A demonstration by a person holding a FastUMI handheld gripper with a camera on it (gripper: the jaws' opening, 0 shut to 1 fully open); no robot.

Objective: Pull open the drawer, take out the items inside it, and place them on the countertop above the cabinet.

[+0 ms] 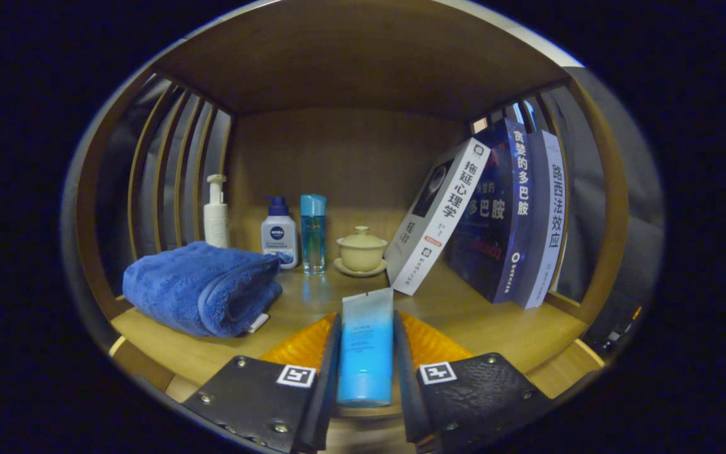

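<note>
**A:** The gripper [366, 362] is closed on a blue-and-white tube [365, 347], both fingers pressing its sides, cap end toward the camera and crimped end pointing ahead over the wooden table [501, 328].

**B:** So one item is out of the drawer and waiting to be set down?

**A:** It looks that way; whether the tube touches the wood yet cannot be told. Just beyond it stand a lidded cup on a saucer [361, 251], a clear blue bottle [313, 233], a white-and-blue bottle [278, 233] and a white pump bottle [216, 211]. A folded blue towel [202, 287] lies to one side; three leaning books [495, 214] rest against the other.

**B:** The risk?

**A:** Pushing too far forward could nudge the cup or tip the tall bottle. Released on its round side, the tube might roll toward the front edge.

**B:** And the setting?

**A:** A warm wood alcove with a plain back panel [338, 157], slatted side walls [167, 170], dim light.
</note>
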